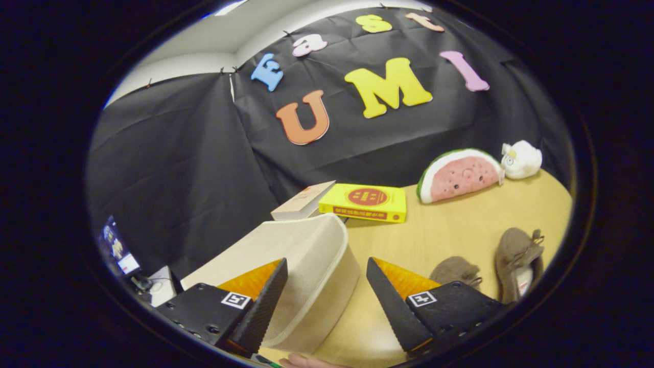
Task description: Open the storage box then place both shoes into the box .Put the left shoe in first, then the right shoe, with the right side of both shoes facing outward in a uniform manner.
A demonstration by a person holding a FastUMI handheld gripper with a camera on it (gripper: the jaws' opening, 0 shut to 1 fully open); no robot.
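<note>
Presently the gripper is held with its jaws spread wide apart and nothing clamped between them. Its two fingers point forward over a tan tabletop. Each finger carries a small square marker on its upper body.

The storage box, a cream fabric container with a stitched rim, sits directly ahead of the left finger and reaches partly into the gap between the fingers. Its lid panel lies flat across the top, so the box reads as closed. The left fingertip overlaps the box's near face in this view; whether it touches the fabric cannot be told.

Beyond the right finger, two brown shoes rest on the table. The nearer shoe sits just behind the right finger's body and is partly hidden by it. The second shoe lies just beside the first, farther to the right, with its opening and pale insole visible and a small bow at the toe end.

Farther back, a yellow book lies flat on the table just beyond the box. A pale book rests against its left side. To the right of the books, a watermelon-slice plush stands near the wall, and a white plush sits just beside it.
</note>
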